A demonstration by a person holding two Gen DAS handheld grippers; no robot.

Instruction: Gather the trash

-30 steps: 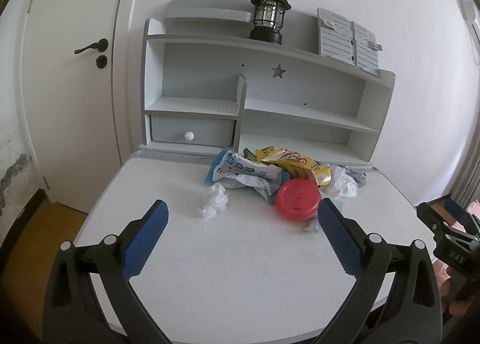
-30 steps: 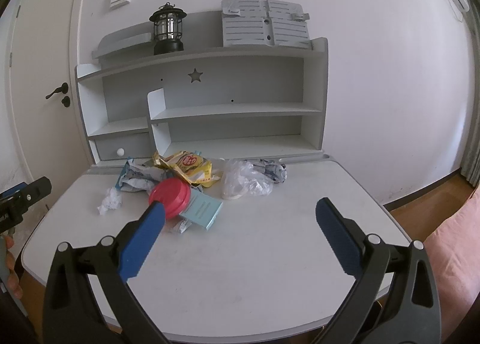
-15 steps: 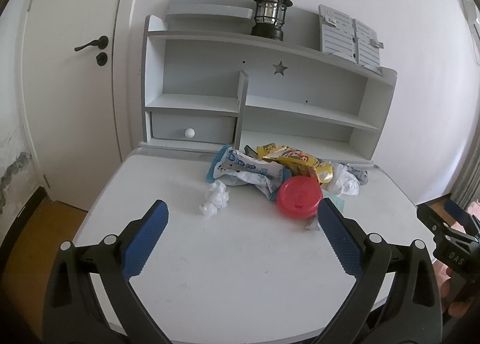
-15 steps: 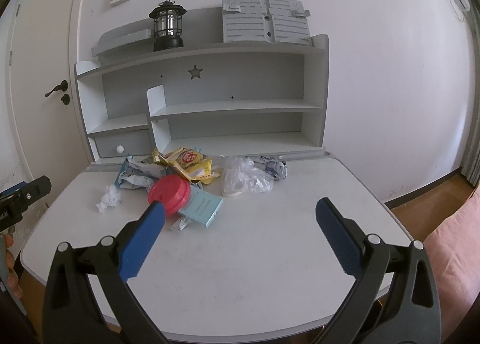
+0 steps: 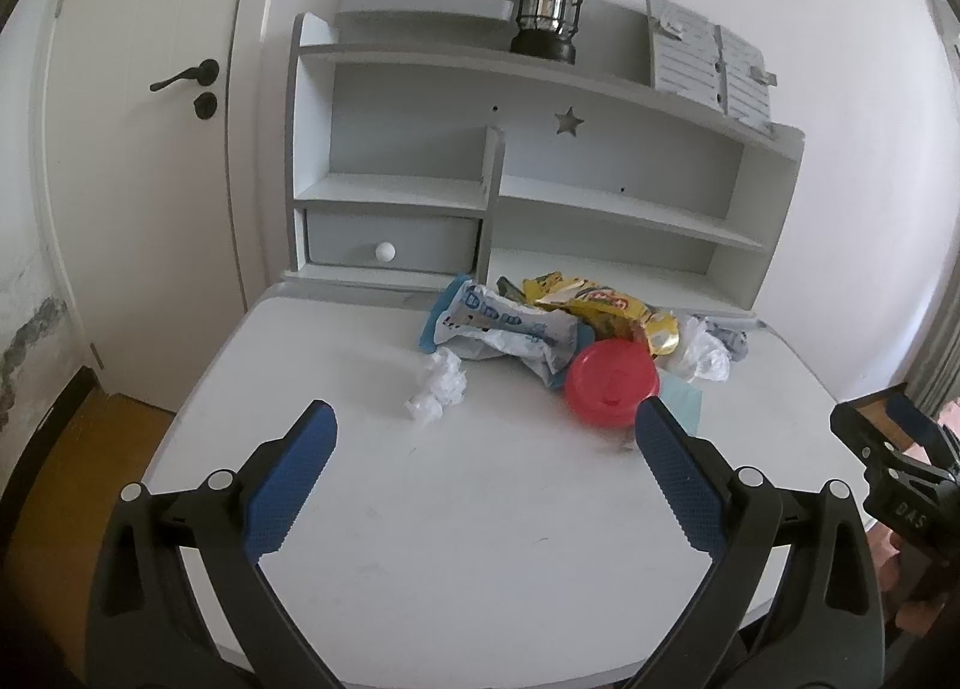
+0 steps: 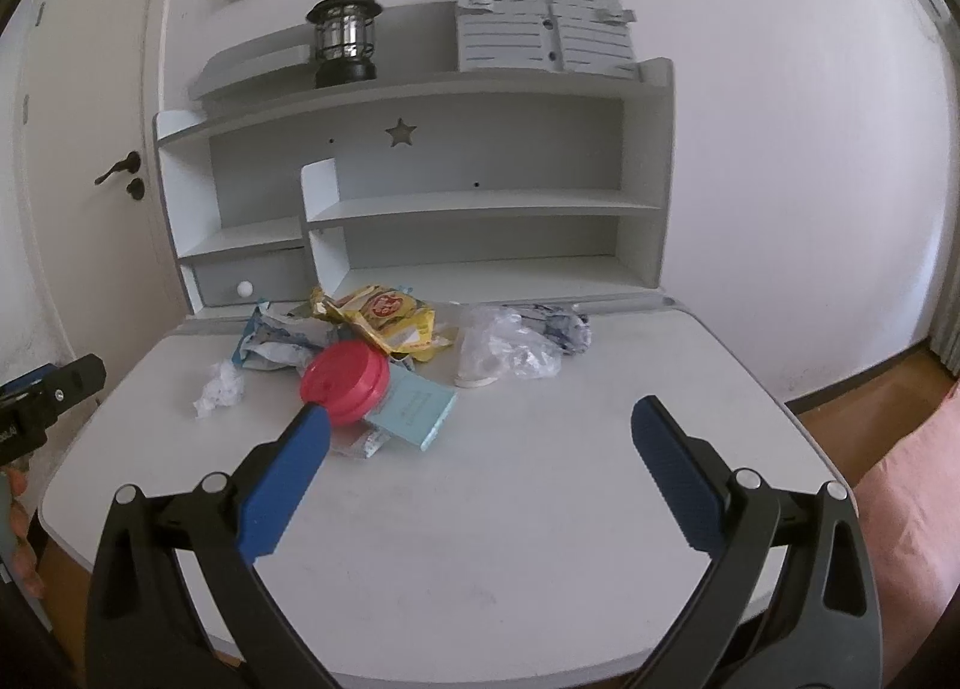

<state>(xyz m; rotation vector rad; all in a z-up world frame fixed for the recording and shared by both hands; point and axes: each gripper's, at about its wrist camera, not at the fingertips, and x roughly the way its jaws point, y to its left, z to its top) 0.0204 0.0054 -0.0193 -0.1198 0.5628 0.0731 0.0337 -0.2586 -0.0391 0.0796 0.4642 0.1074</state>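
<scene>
- While held above the near edge of the white desk (image 5: 480,539), left gripper (image 5: 483,449) spread wide, nothing between its blue pads (image 5: 288,485).
- Right gripper (image 6: 480,437) likewise spread wide and empty, over the desk's near side.
- Trash heaped at the back of the desk, just before the grey shelf unit (image 5: 600,191).
- Crumpled white tissue (image 5: 438,383) apart from the heap, on its left side.
- Blue-and-white wrapper (image 5: 504,329) lying behind the tissue, touching a yellow snack bag (image 5: 600,305).
- Red round lid (image 5: 612,380) resting tilted against the wrapper and the snack bag, partly over a light-blue card (image 6: 414,407).
- Clear plastic bag (image 6: 504,347) to the right of the snack bag, a grey-white crumpled scrap (image 6: 564,329) just behind it.
- Small flat wrapper (image 6: 360,440) beside the card, near the tip of the right gripper's left finger as seen from the right wrist.
- Black lantern (image 5: 549,17) upright on the top shelf, a slatted grey board (image 6: 540,29) leaning on the wall beside it.
- Small drawer (image 5: 390,245) with a white knob low in the shelf unit's left part.
- White door (image 5: 132,149) with a black handle left of the desk.
</scene>
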